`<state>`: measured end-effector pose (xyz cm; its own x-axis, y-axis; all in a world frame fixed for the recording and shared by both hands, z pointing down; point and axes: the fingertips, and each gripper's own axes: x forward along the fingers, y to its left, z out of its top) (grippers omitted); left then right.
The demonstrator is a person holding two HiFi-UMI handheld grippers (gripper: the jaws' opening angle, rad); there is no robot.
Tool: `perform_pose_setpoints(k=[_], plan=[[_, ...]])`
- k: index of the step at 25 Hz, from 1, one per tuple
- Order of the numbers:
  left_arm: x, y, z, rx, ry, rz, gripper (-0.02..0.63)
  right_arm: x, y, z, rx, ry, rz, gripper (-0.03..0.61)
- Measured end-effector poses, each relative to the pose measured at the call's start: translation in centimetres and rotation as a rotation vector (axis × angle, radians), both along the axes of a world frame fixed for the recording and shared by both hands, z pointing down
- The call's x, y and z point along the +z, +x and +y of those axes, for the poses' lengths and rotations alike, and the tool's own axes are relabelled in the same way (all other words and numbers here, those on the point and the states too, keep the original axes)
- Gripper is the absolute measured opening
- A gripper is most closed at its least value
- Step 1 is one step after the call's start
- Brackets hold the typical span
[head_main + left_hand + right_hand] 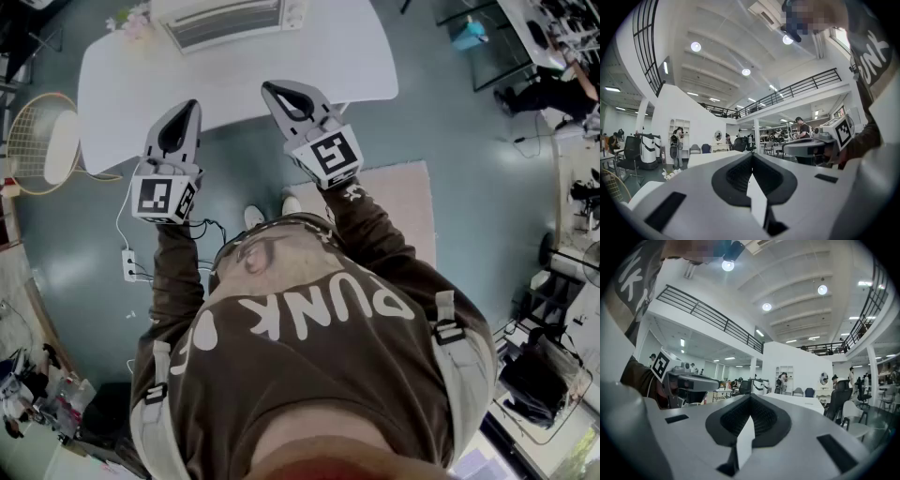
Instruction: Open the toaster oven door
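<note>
The toaster oven (225, 21) stands at the far edge of the white table (328, 61), its slatted front facing me and its door closed. My left gripper (192, 105) hovers over the table's near edge, jaws together with nothing between them. My right gripper (269, 87) is beside it, a little farther in, also shut and empty. Both are well short of the oven. In the left gripper view the left gripper (751, 154) points out into the hall, with the right gripper (820, 140) at its side. In the right gripper view the right gripper (751, 395) has its jaws touching too.
A small bunch of flowers (131, 21) sits left of the oven. A racket (37, 141) lies beside the table's left end. A power strip (129, 265) with cables is on the floor, and a pale rug (403, 197) lies to my right.
</note>
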<state>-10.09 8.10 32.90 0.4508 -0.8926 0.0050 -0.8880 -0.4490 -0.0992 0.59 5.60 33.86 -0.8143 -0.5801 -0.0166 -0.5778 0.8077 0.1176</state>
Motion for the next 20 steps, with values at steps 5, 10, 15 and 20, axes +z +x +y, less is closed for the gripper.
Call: perform_pose_setpoints(k=[5, 10, 15, 20], plan=[[-0.3, 0.2, 0.1, -0.001, -0.001, 0.013, 0.003, -0.2, 0.0, 0.1, -0.001, -0.001, -0.001, 0.006], [-0.3, 0.2, 0.0, -0.003, -0.001, 0.008, 0.003, -0.1, -0.1, -0.1, -0.006, 0.0, 0.006, 0.006], [-0.2, 0.0, 0.0, -0.012, 0.004, -0.001, 0.003, -0.5, -0.1, -0.1, -0.012, 0.011, -0.026, 0.009], [-0.6, 1.4, 0.0, -0.022, 0.01, -0.015, 0.003, -1.0, 1.7, -0.4, -0.013, 0.023, -0.044, 0.011]])
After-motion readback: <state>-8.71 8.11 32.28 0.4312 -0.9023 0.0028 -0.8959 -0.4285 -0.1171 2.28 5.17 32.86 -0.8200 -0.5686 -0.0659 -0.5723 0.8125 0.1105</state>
